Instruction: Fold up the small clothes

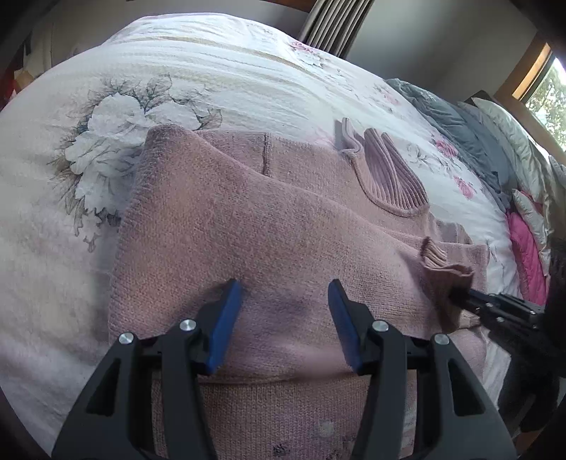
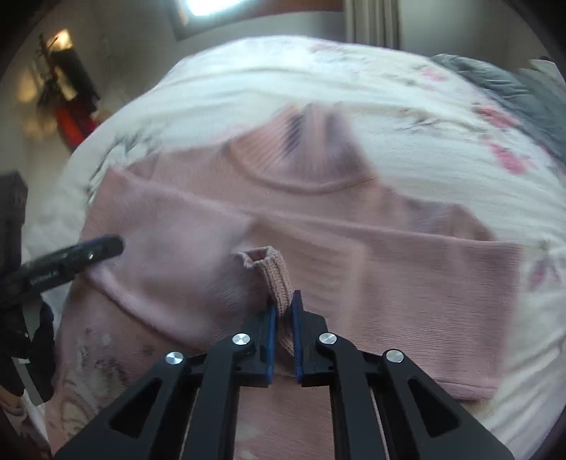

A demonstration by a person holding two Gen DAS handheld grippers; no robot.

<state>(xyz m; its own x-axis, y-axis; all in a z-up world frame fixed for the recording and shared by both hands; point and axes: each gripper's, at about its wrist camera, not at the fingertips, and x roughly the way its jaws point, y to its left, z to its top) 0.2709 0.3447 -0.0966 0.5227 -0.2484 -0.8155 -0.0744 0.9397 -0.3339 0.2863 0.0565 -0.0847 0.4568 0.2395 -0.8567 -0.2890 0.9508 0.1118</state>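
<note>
A pink knit sweater (image 1: 247, 219) lies on the floral bedspread (image 1: 219, 70), ribbed collar (image 1: 392, 170) pointing away. One sleeve is folded across the body. My left gripper (image 1: 284, 308) hovers open just above the folded sleeve, nothing between its blue pads. My right gripper (image 2: 283, 311) is shut on the ribbed sleeve cuff (image 2: 274, 269), holding it over the sweater (image 2: 371, 254) body. In the left wrist view the right gripper (image 1: 463, 297) shows at the right with the cuff (image 1: 442, 265) in it. The left gripper (image 2: 116, 244) pokes into the right wrist view from the left.
Grey bedding (image 1: 456, 127), a pale quilted cover (image 1: 513, 141) and a bright pink quilted item (image 1: 527, 254) pile up along the bed's right side. A curtain (image 1: 336, 24) and window (image 1: 548, 88) stand beyond. Dark furniture with a red object (image 2: 70, 124) stands left of the bed.
</note>
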